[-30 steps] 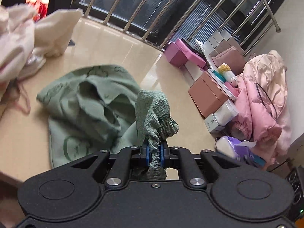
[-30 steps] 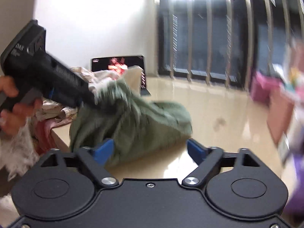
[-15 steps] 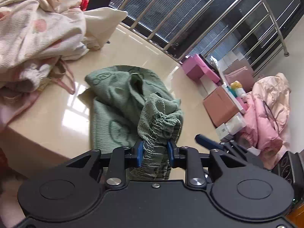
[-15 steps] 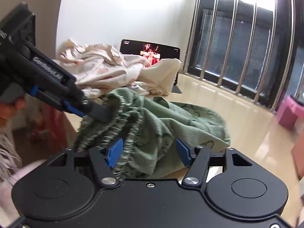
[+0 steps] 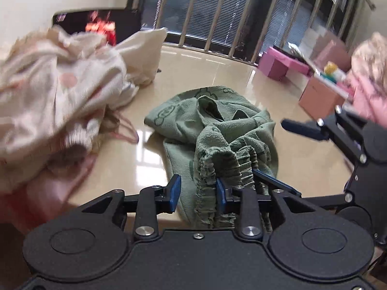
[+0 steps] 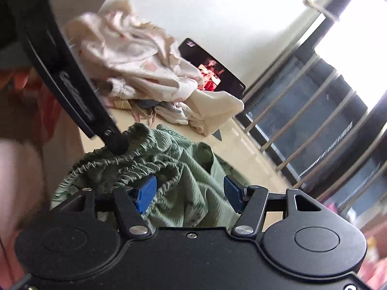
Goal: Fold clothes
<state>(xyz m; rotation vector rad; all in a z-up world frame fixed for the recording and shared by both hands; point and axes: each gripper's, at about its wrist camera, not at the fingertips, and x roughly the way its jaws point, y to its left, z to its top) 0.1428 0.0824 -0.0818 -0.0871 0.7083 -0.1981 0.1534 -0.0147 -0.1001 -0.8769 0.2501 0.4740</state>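
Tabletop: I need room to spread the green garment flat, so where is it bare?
Bare table runs between the green garment and the window railing, and on toward the pink boxes. The side with the pale clothes pile is crowded; its pink strap nearly reaches the garment.

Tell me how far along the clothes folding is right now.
Barely started. No folded item shows. The green garment lies crumpled on the table, its elastic waistband between the left gripper, which is opening, and the open right gripper, which straddles it. Left: fold it, then the pale clothes pile.
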